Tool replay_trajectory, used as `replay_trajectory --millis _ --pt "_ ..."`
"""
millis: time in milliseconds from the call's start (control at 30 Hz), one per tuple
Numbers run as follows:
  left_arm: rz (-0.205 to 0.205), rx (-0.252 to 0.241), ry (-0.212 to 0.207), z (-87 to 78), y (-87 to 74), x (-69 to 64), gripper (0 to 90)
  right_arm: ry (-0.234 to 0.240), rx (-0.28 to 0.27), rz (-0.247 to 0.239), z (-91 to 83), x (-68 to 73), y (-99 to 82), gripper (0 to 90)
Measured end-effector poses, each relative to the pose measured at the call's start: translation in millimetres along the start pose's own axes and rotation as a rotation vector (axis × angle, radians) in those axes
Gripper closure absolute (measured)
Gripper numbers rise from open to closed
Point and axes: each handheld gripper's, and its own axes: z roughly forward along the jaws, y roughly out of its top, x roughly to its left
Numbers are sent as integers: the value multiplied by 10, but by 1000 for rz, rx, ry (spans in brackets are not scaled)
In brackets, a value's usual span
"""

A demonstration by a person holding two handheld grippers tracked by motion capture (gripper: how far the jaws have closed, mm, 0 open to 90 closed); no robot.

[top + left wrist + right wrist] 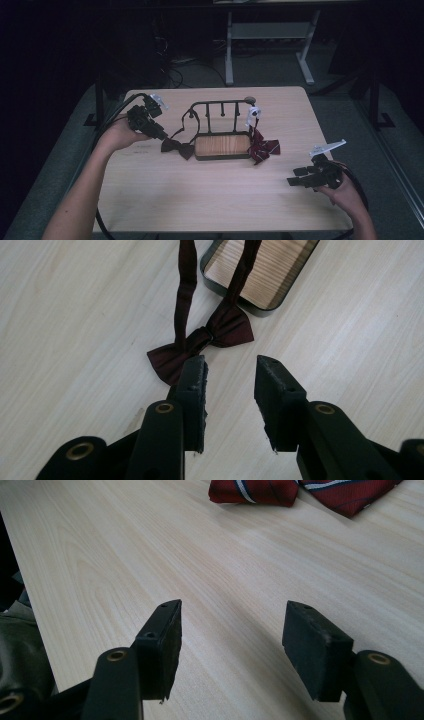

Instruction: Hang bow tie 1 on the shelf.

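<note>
My left gripper [165, 134] hangs over the left part of the pale, fine-grained wooden counter [210, 195], its two black fingers [192, 390] parted by a moderate gap and holding nothing. Their inner pads look rough and a little frayed at the edges. Just ahead of the tips lies a dark maroon bow tie of smooth, slightly shiny cloth [200, 342], flat on the counter, pinched at its middle knot. Its two narrow straps run up and away from it toward a small dark metal rack with a wood-grain base tray [222, 145] and thin upright rods under a curved top rail. In the high view the bow tie [177, 147] sits just beside the tray's left end.

My right gripper [296, 179] is low over the right edge of the counter, well apart from the rack, fingers [162, 640] spread wide and empty. Beyond them lies a red striped necktie with white and dark bands [300, 490], folded in soft layers. In the high view that tie [262, 147] lies against the tray's right end.
</note>
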Motion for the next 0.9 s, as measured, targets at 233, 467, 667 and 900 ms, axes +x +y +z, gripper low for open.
replay_trajectory --millis 233,467,667,900 --pt "4 -17 -3 20 -73 -35 629 -1 0 -1 5 2 2 406" --pt "1 -32 -6 56 -144 -78 597 -1 2 0 4 6 3 406" --pt "3 -40 -15 109 -209 -123 575 -2 1 0 5 4 2 405" --pt "5 -49 -22 163 -285 -177 547 -1 4 0 6 6 2 406"
